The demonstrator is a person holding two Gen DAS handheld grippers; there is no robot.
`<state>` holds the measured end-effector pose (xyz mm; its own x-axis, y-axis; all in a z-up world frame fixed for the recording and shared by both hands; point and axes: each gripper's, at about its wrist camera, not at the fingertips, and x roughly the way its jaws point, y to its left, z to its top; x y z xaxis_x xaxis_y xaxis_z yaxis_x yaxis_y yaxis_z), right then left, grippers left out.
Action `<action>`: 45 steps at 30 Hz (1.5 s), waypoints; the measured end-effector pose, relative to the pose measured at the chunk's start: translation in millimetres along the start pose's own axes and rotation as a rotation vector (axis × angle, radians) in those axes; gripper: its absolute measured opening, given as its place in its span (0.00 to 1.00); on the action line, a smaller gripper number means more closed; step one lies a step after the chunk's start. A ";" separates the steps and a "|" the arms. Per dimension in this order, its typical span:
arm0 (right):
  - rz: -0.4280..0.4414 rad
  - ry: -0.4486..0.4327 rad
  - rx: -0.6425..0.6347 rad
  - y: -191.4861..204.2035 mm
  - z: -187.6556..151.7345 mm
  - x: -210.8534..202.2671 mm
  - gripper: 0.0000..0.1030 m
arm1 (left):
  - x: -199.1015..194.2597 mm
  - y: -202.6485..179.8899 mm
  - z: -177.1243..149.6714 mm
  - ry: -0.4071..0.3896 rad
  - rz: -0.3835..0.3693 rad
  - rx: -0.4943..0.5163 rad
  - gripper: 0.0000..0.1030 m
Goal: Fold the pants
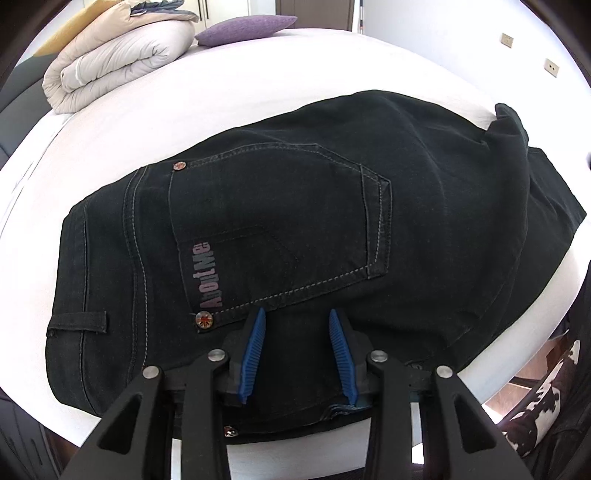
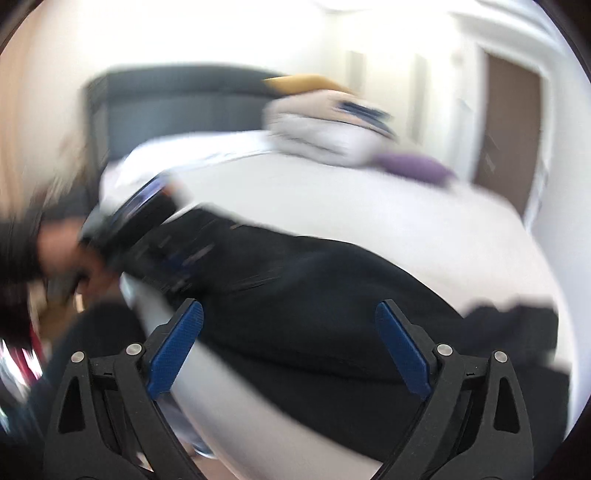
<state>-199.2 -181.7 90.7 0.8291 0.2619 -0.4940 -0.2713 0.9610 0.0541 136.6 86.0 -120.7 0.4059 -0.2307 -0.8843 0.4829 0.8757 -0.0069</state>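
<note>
The pants [image 1: 295, 221] are laid across the white bed [image 1: 258, 92], folded over lengthwise, with the back pocket [image 1: 280, 221] facing up and the waistband toward the bed's near edge. In the left wrist view the left gripper [image 1: 297, 314] is seen pointing steeply down at the waist end, just beside the pocket's lower corner and its rivet [image 1: 204, 318]. Its jaws are set narrowly apart, and dark denim lies in the gap between the blue pads [image 1: 255, 354]; the pads are not seen pressing on the cloth, so nothing is gripped, though the tips are at or just above the fabric and contact cannot be told. In the right wrist view, which is heavily blurred, the right gripper [image 2: 289, 306] is held above the pants near the bed's near edge, with its jaws spread wide and nothing between the pads [image 2: 177, 347]; only the pants and sheet are seen beyond them. The left gripper is made out as a blurred dark shape at that view's left, over the pants' end. A folded duvet [image 1: 118, 59] and a purple cushion [image 1: 243, 27] are placed at the bed's far edge, well apart from the pants.
</note>
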 end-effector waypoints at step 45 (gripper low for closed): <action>0.016 -0.049 1.382 -344.5 -49.1 19.6 0.57 | -9.7 -16.9 -15.5 -0.012 0.061 -0.022 0.38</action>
<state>-113.5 -512.0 19.7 0.8544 0.2486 -0.4563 0.3957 0.2578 0.8815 112.5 80.0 -119.3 0.4435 -0.1818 -0.8776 0.4396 0.8975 0.0362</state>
